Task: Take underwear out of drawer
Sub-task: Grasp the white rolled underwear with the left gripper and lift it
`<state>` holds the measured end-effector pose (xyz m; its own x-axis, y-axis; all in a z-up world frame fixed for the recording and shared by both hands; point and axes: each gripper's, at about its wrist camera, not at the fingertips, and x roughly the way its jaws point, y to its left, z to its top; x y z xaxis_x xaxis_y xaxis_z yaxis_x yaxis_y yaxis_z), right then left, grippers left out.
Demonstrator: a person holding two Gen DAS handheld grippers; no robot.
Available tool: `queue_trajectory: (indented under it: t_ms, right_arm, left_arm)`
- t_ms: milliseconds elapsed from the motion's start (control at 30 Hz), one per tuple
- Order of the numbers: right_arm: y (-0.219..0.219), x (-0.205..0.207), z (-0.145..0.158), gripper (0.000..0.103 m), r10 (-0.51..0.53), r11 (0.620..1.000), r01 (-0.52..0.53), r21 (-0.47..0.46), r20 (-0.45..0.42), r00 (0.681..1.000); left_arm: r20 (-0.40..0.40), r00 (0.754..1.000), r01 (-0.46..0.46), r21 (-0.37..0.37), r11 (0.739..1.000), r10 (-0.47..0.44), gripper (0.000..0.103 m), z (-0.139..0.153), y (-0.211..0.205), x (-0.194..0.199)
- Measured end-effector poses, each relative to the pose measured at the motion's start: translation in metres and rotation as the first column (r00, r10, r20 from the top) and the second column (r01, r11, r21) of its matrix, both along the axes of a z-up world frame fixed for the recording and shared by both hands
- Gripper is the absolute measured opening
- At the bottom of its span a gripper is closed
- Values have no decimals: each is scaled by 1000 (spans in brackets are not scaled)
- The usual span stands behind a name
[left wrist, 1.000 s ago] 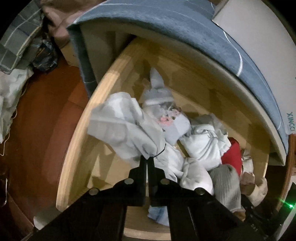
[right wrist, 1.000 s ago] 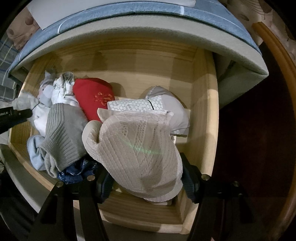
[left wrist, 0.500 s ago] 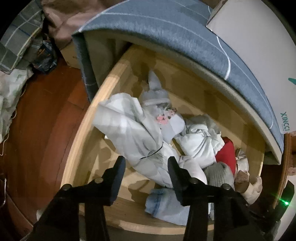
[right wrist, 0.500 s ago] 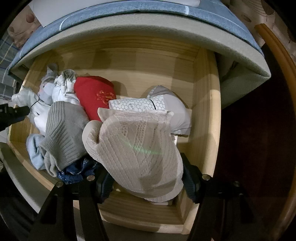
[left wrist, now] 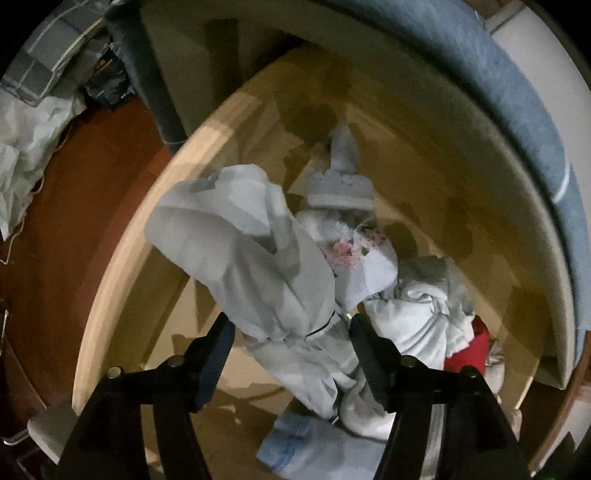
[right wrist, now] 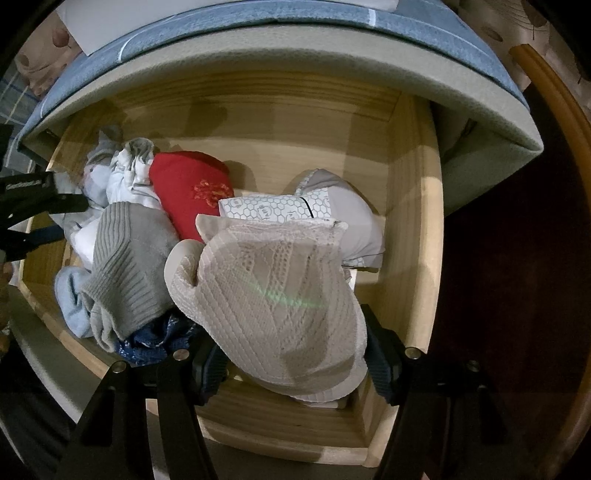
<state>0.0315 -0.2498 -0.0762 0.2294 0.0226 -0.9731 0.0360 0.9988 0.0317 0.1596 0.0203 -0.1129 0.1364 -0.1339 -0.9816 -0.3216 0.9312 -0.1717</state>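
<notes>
The wooden drawer stands pulled out from under a bed, full of rolled underwear and socks. My left gripper hovers over its left end, jaws opening. A pale grey garment lies between its fingers, and the pads do not press it. In the right wrist view that gripper shows at the left edge. My right gripper is shut on a beige knit garment, held over the drawer's right end and hiding its left fingertip.
Beside the beige piece lie a red roll, a grey ribbed sock, a honeycomb-print white bundle and a light blue piece. The blue-covered mattress overhangs the drawer's back. Red-brown floor with crumpled cloth lies left.
My left gripper went from shut on the pale grey garment to wide open and sank a little; the garment now rests on the pile. The right gripper and its beige garment kept still.
</notes>
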Motion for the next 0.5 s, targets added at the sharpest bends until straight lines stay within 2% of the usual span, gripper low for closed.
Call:
queue_trajectory:
  t_ms: [167, 333, 500]
  right_arm:
    - [-2, 0, -2, 64, -1, 1000, 1, 11, -2, 1000]
    - [-1, 1, -2, 64, 0, 1000, 0, 14, -5, 1000]
    - [1, 2, -1, 64, 4, 1000, -4, 6, -6, 1000]
  left_arm:
    - [5, 1000, 0, 1, 1000, 0, 66, -9, -1, 2]
    - [21, 999, 39, 16, 999, -39, 50, -8, -2, 2]
    - [36, 996, 82, 10, 997, -82, 42, -1, 2, -1]
